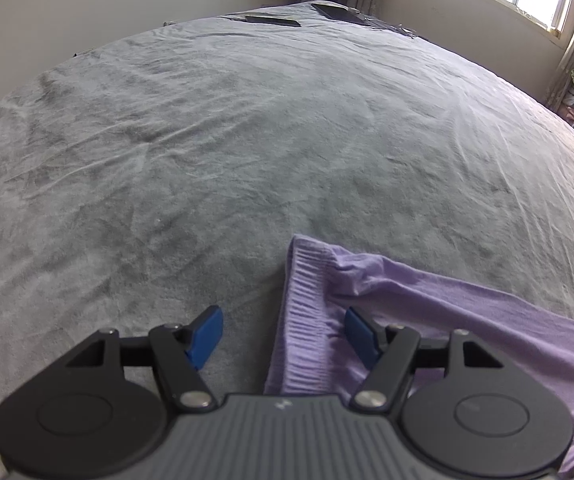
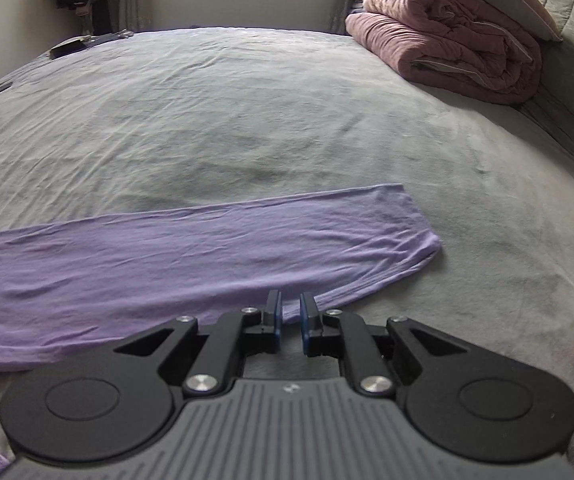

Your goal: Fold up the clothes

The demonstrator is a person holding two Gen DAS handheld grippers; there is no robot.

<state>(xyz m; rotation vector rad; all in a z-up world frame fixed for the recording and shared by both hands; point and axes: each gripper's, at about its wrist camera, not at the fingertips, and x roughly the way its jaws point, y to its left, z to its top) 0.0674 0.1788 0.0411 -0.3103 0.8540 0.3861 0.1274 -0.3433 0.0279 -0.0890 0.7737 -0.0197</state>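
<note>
At the near edge of the grey bed, one lilac garment lies flat lengthwise (seemingly pants, ready for folding). The left gripper, spread wide, straddles its ribbed waistband; the right gripper, nearly closed and empty, hovers by the hem. Beyond: one rolled pink quilt.

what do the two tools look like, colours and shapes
Both match: left tool and right tool have blue pads on black linkage arms with silver pivot screws, round black discs on either side, and a ribbed grey body with a small white mark. No cables or sleeves are visible.
</note>
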